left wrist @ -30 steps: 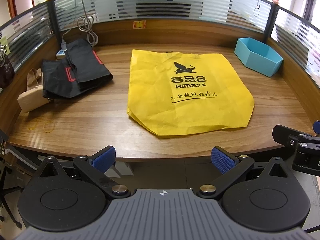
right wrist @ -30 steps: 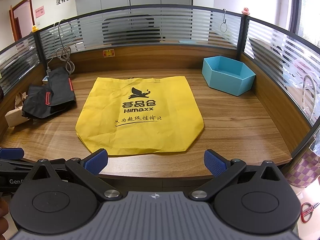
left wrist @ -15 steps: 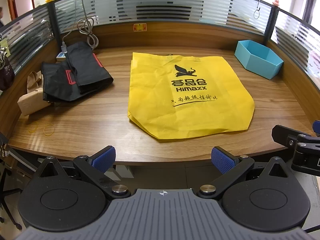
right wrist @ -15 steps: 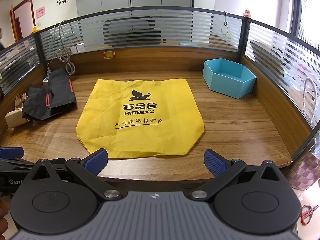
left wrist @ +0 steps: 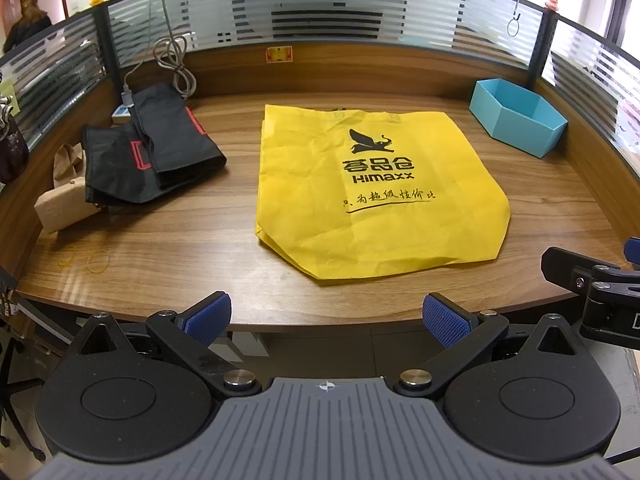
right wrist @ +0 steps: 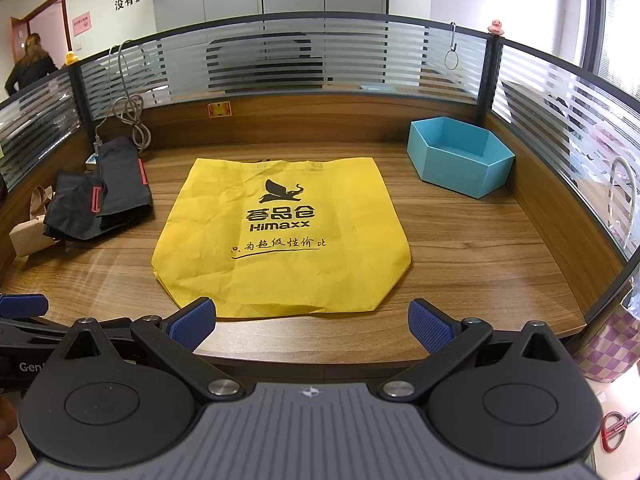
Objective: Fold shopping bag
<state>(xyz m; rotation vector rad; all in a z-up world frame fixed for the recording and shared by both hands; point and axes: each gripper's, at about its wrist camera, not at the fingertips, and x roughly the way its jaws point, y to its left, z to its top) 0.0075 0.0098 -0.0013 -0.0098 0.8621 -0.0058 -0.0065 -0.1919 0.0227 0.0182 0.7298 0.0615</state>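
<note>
The yellow bag lies flat and unfolded mid-frame on the table. Both tools, left and right, have edged closer from the near edge, jaws wide and empty, apparently closing in for a fold.

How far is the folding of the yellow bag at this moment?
Done: the yellow bag lies flat and unfolded on the desk, print up. In hand: nothing; the left gripper and right gripper are at the near edge, jaws open and empty. Left: every fold.
</note>
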